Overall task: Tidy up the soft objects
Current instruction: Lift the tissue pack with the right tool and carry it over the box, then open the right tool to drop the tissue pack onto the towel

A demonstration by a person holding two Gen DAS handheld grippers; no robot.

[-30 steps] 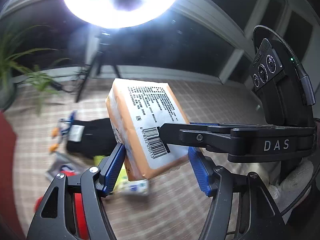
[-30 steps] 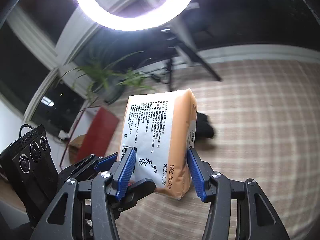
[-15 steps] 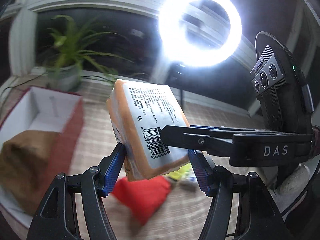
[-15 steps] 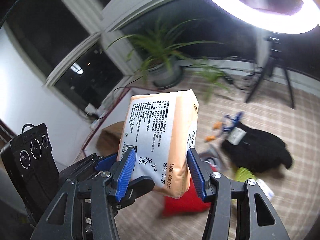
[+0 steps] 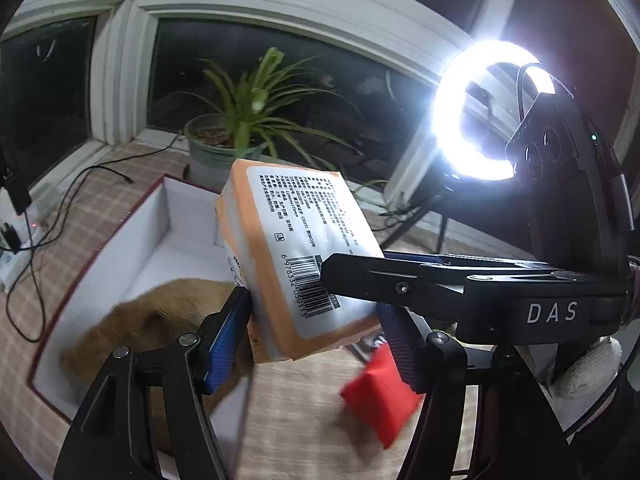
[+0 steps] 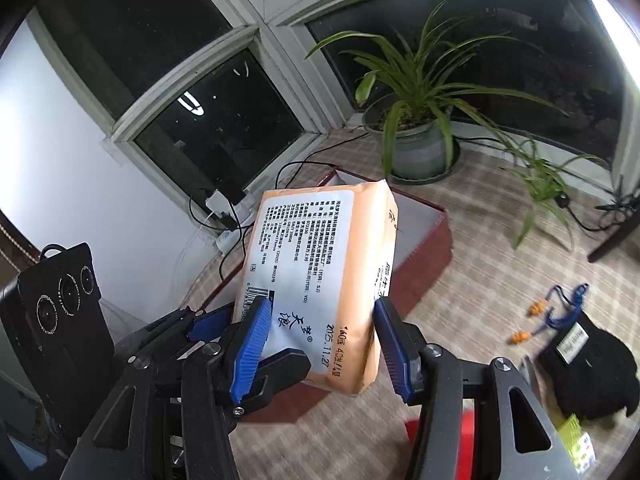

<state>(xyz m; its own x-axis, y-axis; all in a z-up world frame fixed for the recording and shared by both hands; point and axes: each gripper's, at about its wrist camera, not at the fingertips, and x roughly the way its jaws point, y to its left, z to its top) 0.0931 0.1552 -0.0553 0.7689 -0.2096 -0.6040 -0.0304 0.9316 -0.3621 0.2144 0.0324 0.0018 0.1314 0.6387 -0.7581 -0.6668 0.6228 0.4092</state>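
An orange and white tissue pack (image 5: pixel 296 264) is held in the air by both grippers. My left gripper (image 5: pixel 312 336) is shut on its lower end, and my right gripper (image 6: pixel 320 340) is shut on it too, crossing in from the right in the left wrist view. The pack (image 6: pixel 320 280) hangs above a dark red box with a white inside (image 5: pixel 160 232), which holds a brown soft object (image 5: pixel 152 324). A red soft bag (image 5: pixel 380 400) lies on the checked floor beside the box. A black pouch (image 6: pixel 588 368) lies to the right.
A potted plant (image 6: pixel 416 128) stands by the window behind the box (image 6: pixel 436 236). Cables and a power strip (image 6: pixel 224 208) lie at the wall. A bright ring light on a tripod (image 5: pixel 472 120) stands at the right. Orange earplugs on a blue cord (image 6: pixel 536 316) lie near the pouch.
Both grippers have swung left together with the tissue pack, from over the black pouch and floor items to above the red box. The grip on the pack is unchanged.
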